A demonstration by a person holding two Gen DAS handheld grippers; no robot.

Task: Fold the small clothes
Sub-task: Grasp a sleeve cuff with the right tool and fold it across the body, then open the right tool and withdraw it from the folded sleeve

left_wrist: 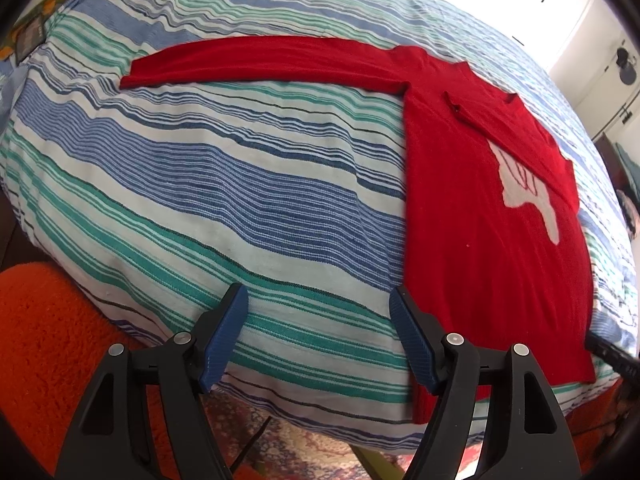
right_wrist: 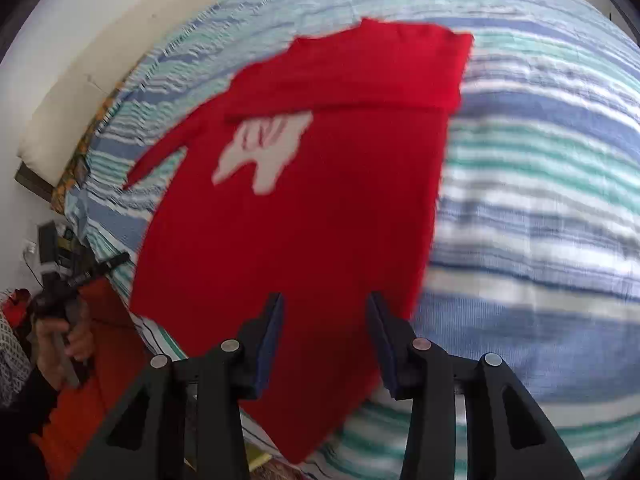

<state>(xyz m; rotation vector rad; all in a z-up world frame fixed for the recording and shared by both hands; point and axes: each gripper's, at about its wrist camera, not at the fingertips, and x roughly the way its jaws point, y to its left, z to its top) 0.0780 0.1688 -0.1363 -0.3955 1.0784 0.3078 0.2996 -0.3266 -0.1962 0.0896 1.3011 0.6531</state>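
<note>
While the sweater point(left_wrist: 472, 216) lies flat on the bed point(left_wrist: 224, 184), front up w/ a white motif point(left_wrist: 528, 196) on the chest, neither tool holds anything. One sleeve is already folded across the chest, partly over the motif; the other sleeve point(left_wrist: 256, 62) stretches straight out from the sweater's shoulder, away from the body. Left gripper point(left_wrist: 318, 336) hovers just off the sweater's hem corner, jaws wide apart, empty. Right gripper point(right_wrist: 326, 340) is over the hem near the sweater's opposite side edge, jaws also apart, nothing between them; that view is blurred, so contact w/ the cloth can't be told. Sweater looks like a soft knit: light, limp, prob. a bit clingy on the striped cover, so it should drag and bunch rather than slide. Best hold, in my judgement, is a pinch at the outstretched sleeve's cuff, or at hem corners, taking both layers so the back doesn't lag behind.
</note>
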